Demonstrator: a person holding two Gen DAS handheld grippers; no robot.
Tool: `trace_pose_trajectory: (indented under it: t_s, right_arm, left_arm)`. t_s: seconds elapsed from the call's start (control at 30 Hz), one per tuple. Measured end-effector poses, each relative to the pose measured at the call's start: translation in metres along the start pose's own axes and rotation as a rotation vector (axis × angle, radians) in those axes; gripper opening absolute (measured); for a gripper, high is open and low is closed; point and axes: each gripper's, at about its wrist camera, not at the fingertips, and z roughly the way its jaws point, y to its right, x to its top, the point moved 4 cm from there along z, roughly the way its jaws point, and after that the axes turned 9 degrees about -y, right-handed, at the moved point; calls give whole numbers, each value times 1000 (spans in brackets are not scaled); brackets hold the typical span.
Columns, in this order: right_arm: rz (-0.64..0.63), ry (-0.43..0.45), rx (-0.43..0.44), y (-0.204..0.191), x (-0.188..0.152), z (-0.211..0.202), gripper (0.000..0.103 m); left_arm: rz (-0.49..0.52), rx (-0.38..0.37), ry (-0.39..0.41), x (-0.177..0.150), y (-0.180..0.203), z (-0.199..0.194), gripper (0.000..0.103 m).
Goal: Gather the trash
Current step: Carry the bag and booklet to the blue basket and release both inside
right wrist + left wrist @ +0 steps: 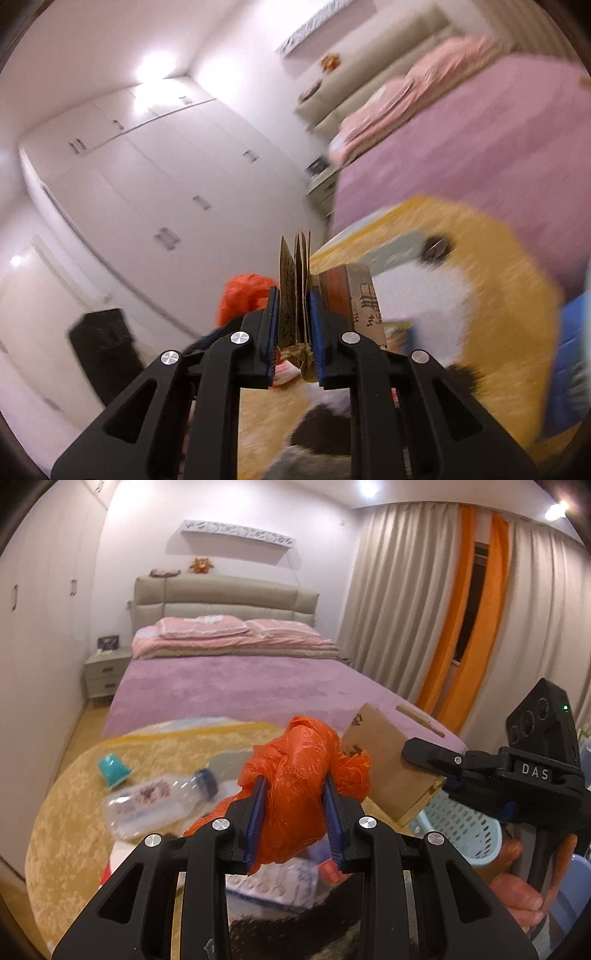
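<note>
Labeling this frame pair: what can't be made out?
- Laundry basket: left wrist view, contents hidden behind brown paper bag and right tool.
- Flat packet: under left tool and orange plastic bag, print unreadable.
- Rug clutter: right wrist view, motion-blurred.

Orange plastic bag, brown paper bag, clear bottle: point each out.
orange plastic bag (295,771), left wrist view, crumpled middle.
brown paper bag (384,760), left wrist view, flat side.
clear plastic bottle (155,801), left wrist view, labelled body.

left gripper (295,794) clamping orange bag (295,771), yellow rug (74,812)
</note>
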Motion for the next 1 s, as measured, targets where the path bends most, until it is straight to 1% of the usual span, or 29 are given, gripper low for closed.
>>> trace_pose_trajectory:
  t_s: [0.07, 0.1, 0.2, 0.23, 0.37, 0.5, 0.63, 0.73, 0.87, 1.0]
  right_arm:
    - [-2, 39, -65, 8, 3, -18, 14]
    - [2, 52, -78, 11, 4, -25, 14]
    - [33, 92, -157, 31, 5, -50, 14]
    - [47, 102, -195, 41, 6, -59, 14]
    - [97, 133, -325, 73, 4, -86, 14]
    - [144, 152, -433, 103, 0, -108, 14]
    - [202, 165, -493, 133, -6, -126, 14]
    - [245, 168, -557, 156, -13, -141, 14]
    - [304, 166, -613, 179, -19, -153, 14]
    - [383, 146, -648, 205, -27, -158, 14]
  left_arm:
    - [29, -16, 6, 7, 15, 3, 28]
    - [42, -23, 7, 9, 21, 5, 28]
    - [78, -60, -6, 16, 48, 20, 28]
    - [85, -70, -11, 17, 55, 24, 28]
    - [114, -151, -61, 24, 96, 54, 28]
    - [130, -217, -120, 24, 132, 83, 28]
    - [159, -260, -172, 18, 168, 108, 28]
    - [181, -277, -205, 12, 189, 126, 28]
    - [208, -295, -251, 4, 209, 148, 29]
    - [227, -308, -289, -4, 224, 169, 29]
